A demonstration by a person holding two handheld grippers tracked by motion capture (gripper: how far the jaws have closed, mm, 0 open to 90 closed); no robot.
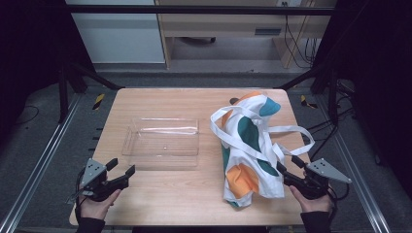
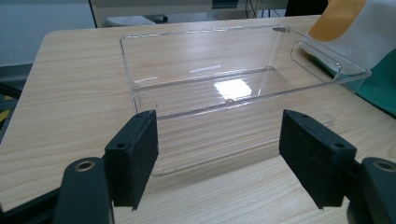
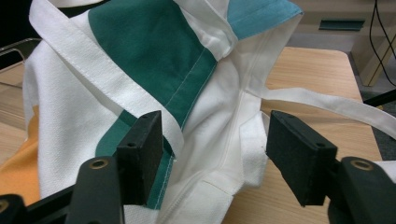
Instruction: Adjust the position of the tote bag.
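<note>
A white tote bag (image 1: 250,145) with teal and orange patches lies crumpled on the right half of the wooden table (image 1: 170,194), its straps looping out to the right. A clear plastic container (image 1: 160,156) stands left of it, with nothing inside. My left gripper (image 1: 121,166) is near the front left corner, open, and points at the container's near wall (image 2: 210,100) from a short way off; its centre is (image 2: 217,158). My right gripper (image 1: 289,165) is open at the bag's front right side. Folds of the bag (image 3: 140,60) lie between its jaws (image 3: 215,149), and the pads do not press on them.
A corner of the bag (image 2: 355,28) lies beside the container's right end. A loose white strap (image 3: 327,105) runs across the table toward its right edge. Black frame posts (image 1: 63,87) and metal rails (image 1: 39,165) flank the table; a wooden cabinet (image 1: 218,24) and cables stand behind it.
</note>
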